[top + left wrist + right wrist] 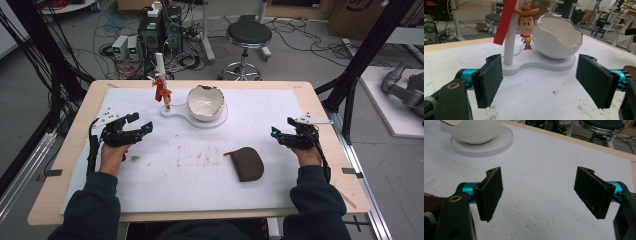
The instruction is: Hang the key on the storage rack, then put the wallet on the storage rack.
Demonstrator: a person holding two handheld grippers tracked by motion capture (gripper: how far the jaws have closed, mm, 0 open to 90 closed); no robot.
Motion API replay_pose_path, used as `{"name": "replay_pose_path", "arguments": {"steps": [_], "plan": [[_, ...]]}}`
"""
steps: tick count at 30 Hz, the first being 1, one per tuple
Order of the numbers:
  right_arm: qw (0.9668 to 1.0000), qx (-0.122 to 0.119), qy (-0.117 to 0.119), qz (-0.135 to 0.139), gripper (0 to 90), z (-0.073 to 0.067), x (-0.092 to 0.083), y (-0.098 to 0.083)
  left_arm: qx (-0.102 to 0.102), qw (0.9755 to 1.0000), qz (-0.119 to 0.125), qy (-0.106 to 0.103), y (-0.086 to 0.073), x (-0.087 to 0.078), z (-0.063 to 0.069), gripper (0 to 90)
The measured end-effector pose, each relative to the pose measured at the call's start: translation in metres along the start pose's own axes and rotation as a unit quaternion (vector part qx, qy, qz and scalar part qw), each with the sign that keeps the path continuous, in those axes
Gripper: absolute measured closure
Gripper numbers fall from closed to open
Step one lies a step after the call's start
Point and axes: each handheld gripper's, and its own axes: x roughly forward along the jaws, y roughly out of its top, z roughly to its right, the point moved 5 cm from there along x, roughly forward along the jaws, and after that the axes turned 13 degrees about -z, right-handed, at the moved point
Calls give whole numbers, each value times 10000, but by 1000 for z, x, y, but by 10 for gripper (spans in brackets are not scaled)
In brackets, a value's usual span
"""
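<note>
A white eggshell-shaped bowl [205, 102] sits on a white stand [172, 112] at the back of the mat. From the stand's post [510, 45] hang a small cowboy figurine [527, 27] and a red tag [504, 22]. A brown pouch [248, 163] lies flat right of centre, nearer the person. My left gripper [140, 122] rests at the left, open, aimed at the stand, nothing between its jaws [539, 77]. At the right side my right gripper [281, 127] is open and empty [540, 192], with the bowl [471, 130] far ahead and the pouch [430, 200] beside it.
A white foam mat [210, 175] covers most of the wooden table [75, 150]. Beyond the far edge stand a round stool [248, 35] and computer boxes [160, 30] among cables on the floor. Black frame posts [365, 55] rise at both sides.
</note>
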Motion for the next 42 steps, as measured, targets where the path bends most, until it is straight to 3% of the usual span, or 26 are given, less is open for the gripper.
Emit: {"name": "replay_pose_path", "arguments": {"steps": [15, 18, 22, 23, 24, 26, 28, 29, 30, 31, 32, 33, 38, 40, 41, 42], "plan": [[10000, 31, 60, -23, 235, -3, -2, -3, -39, 10000, 60, -33, 1, 1, -1, 215], [9996, -62, 254, -108, 235, -8, 0, -4, -59, 10000, 50, -17, 0, 1, -3, 215], [9962, -257, 659, -500, 228, -19, 11, -10, -45, 10000, 55, -30, 1, 0, -1, 215], [9962, -257, 659, -500, 228, -19, 11, -10, -45, 10000, 55, -30, 1, 0, -1, 215], [9918, -359, 962, -763, 228, -28, 16, -14, -25, 10000, 62, -36, 2, 0, 0, 215], [9881, -452, 1204, -845, 229, -36, 17, -15, -6, 10000, 59, -55, 2, 0, 1, 215], [9809, -530, 1641, -904, 231, -46, 17, -16, -7, 10000, 53, -62, 2, 2, 1, 218], [9809, -530, 1641, -904, 231, -46, 17, -16, -7, 10000, 53, -62, 2, 2, 1, 218], [9747, -653, 1922, -934, 232, -53, 18, -16, 15, 10000, 15, -71, 2, 2, 2, 218], [9710, -682, 2069, -982, 232, -57, 18, -17, 17, 10000, 29, -67, 2, 2, 3, 218], [9710, -682, 2069, -982, 232, -57, 18, -17, 17, 10000, 29, -67, 2, 2, 3, 218], [9630, -779, 2335, -1097, 232, -64, 19, -19, 48, 10000, -8, -77, 2, 2, 4, 218], [9456, -872, 2548, -1824, 203, -76, 33, -32, 63, 9999, -40, -84, 1, 4, 6, 218], [9423, -657, 2679, -1897, 230, -75, 36, -32, 90, 9999, -80, -93, 1, 4, 7, 218], [9365, -613, 2851, -1947, 276, -74, 36, -33, 99, 9998, -102, -115, 0, 5, 8, 218], [9360, -584, 2859, -1971, 284, -74, 36, -33, 99, 9998, -102, -115, 0, 5, 8, 218]]}}
